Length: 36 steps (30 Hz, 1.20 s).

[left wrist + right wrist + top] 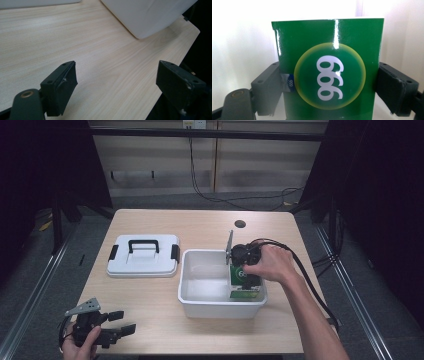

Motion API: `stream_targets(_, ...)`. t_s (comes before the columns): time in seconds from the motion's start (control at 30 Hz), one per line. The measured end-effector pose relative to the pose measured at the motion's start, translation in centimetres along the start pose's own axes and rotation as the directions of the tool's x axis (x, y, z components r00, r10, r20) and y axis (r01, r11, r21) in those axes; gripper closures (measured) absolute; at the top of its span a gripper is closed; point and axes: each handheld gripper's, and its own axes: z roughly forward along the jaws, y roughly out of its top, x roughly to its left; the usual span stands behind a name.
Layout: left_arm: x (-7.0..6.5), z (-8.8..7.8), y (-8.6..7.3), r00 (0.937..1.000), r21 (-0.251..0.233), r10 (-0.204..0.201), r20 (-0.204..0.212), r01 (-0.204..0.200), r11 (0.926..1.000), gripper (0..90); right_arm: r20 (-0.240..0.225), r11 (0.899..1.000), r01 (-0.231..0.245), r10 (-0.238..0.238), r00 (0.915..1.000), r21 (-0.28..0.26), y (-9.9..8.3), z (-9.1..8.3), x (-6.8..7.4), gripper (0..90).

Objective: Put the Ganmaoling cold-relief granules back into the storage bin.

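A green box (pixel 243 279) printed with "999" in a yellow-ringed circle stands in the right end of an open white bin (pixel 200 307). My right gripper (pixel 246 274) reaches down into the bin from above, shut on the box. In the right gripper view the green box (pixel 329 70) sits between both black jaws, which press its two sides. My left gripper (pixel 125 321) rests at the table's front left corner in a hand, open and holding nothing. In the left gripper view its jaws stand wide apart over bare wood (pixel 110 75), with the white bin's corner (pixel 147 15) ahead.
The bin's white lid (pixel 143 261) with a black handle and black clips lies flat to the left of the bin. A dark round hole (pixel 240 224) sits near the table's far edge. Black cables trail from the right gripper off the table's right side.
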Motion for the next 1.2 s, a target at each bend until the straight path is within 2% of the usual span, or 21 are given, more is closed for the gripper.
stream_targets(0.27,0.0,0.0,0.0,1.0000,0.001,0.001,0.000,-0.001,1.0000,16.8,0.002,1.000,0.015,-0.015,0.9999,0.019,0.2,1.2,-0.1,14.7)
stream_targets(0.53,0.0,0.0,0.0,1.0000,0.000,0.001,-0.001,-0.001,1.0000,16.8,-0.012,1.000,-0.001,0.002,0.9999,0.028,0.3,2.0,-0.2,14.3)
stream_targets(0.9,0.0,0.0,0.0,1.0000,0.002,0.002,-0.001,-0.002,1.0000,16.8,0.007,0.999,-0.007,0.007,1.0000,0.035,0.3,2.9,-0.2,14.0)
stream_targets(1.1,0.0,0.0,0.0,1.0000,0.003,0.002,-0.001,-0.002,1.0000,16.9,0.003,0.999,-0.003,0.003,1.0000,0.047,0.4,3.2,-0.3,13.9)
stream_targets(1.2,0.0,0.0,0.0,1.0000,0.002,0.002,-0.001,-0.002,1.0000,16.8,0.013,0.999,0.003,-0.003,0.9999,0.038,0.4,3.3,-0.3,13.5)
